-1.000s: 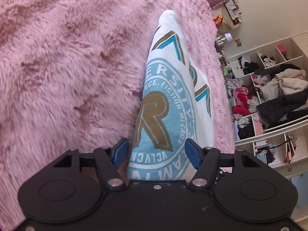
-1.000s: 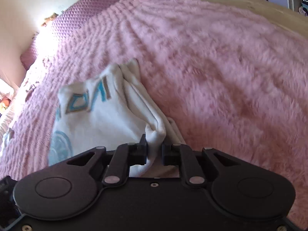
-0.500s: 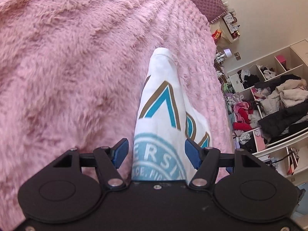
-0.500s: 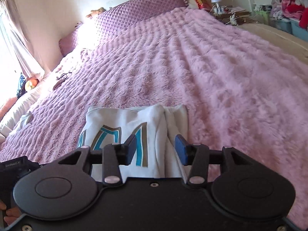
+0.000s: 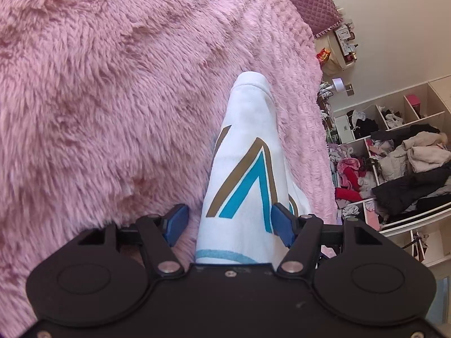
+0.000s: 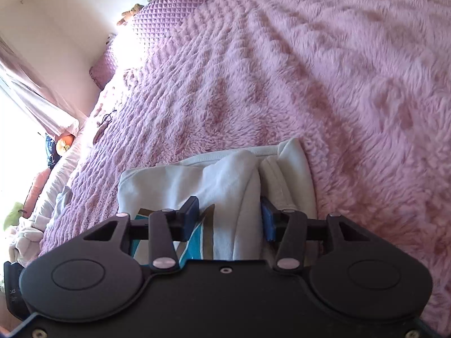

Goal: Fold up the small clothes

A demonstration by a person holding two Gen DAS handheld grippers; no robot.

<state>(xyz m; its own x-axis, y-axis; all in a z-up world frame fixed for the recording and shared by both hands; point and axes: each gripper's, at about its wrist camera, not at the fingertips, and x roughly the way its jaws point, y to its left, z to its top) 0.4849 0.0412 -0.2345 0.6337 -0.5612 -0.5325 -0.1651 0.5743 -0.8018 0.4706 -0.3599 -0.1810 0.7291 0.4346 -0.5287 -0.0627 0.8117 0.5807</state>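
- The left gripper [image 5: 229, 225] is of black plastic with blue pads; its fingers [image 5: 176, 222] stand apart, and the folded cloth passes between them without being pressed.
- The right gripper [image 6: 229, 219] has the same build; its fingers [image 6: 191, 218] are also apart, over the cloth and not clamped on it.
- The white T-shirt [image 5: 248, 152] lies folded on the bed, soft cotton with a print in teal and brown stripes and a light blue round seal; in the right wrist view its thick folded edges [image 6: 282, 174] form rounded rolls.
- The pink blanket [image 5: 112, 98] is long, fluffy fur in wavy rows.
- Farther away stand a quilted purple headboard [image 6: 169, 17], cream walls, and white shelves [image 5: 400, 155] full of crumpled clothes.
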